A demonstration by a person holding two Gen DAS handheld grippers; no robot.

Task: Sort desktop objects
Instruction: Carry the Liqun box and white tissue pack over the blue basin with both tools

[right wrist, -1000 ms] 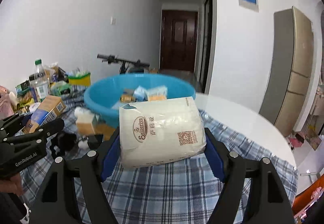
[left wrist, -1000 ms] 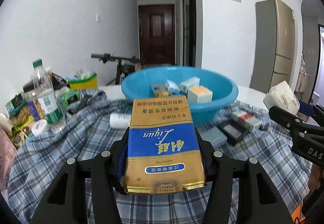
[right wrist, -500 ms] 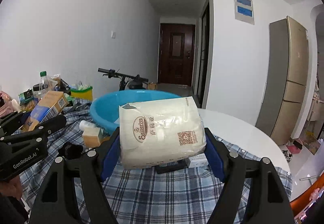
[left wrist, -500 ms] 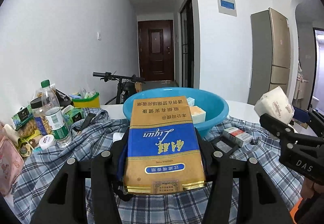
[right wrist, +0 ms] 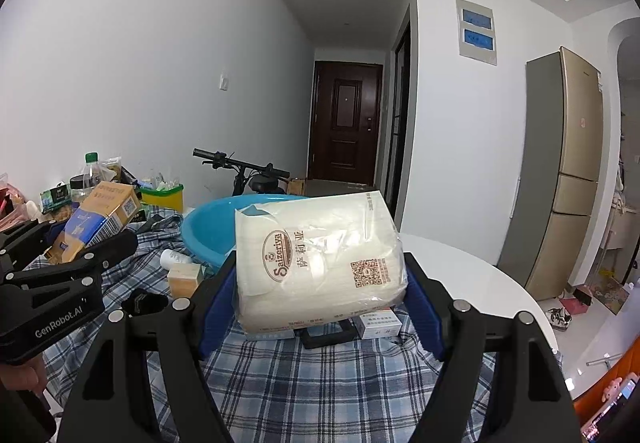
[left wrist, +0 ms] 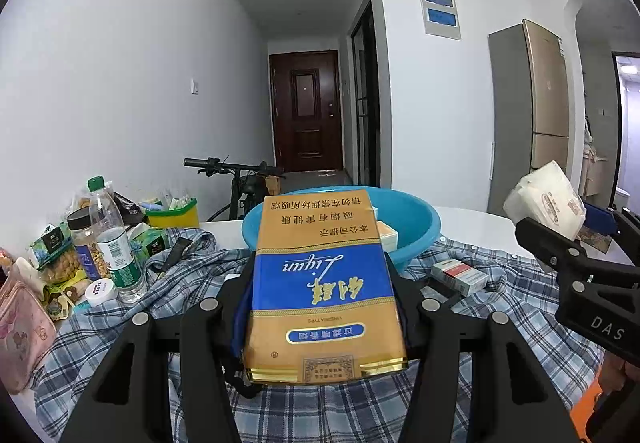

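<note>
My left gripper is shut on a long gold-and-blue cigarette carton, held lengthwise above the checked cloth. My right gripper is shut on a white napkin pack with brown print. A blue plastic basin with small boxes inside stands on the table just beyond both loads. In the left wrist view the right gripper shows at the right edge with the napkin pack. The right wrist view catches the left gripper and its carton at the left.
A blue checked cloth covers the round white table. A water bottle, nut jar, snack packs and a pink pouch crowd the left side. Small boxes, a wooden block and a black item lie near the basin.
Both grippers have risen and tilted up with their loads. The basin and table now sit lower in both views, and more ceiling shows.
</note>
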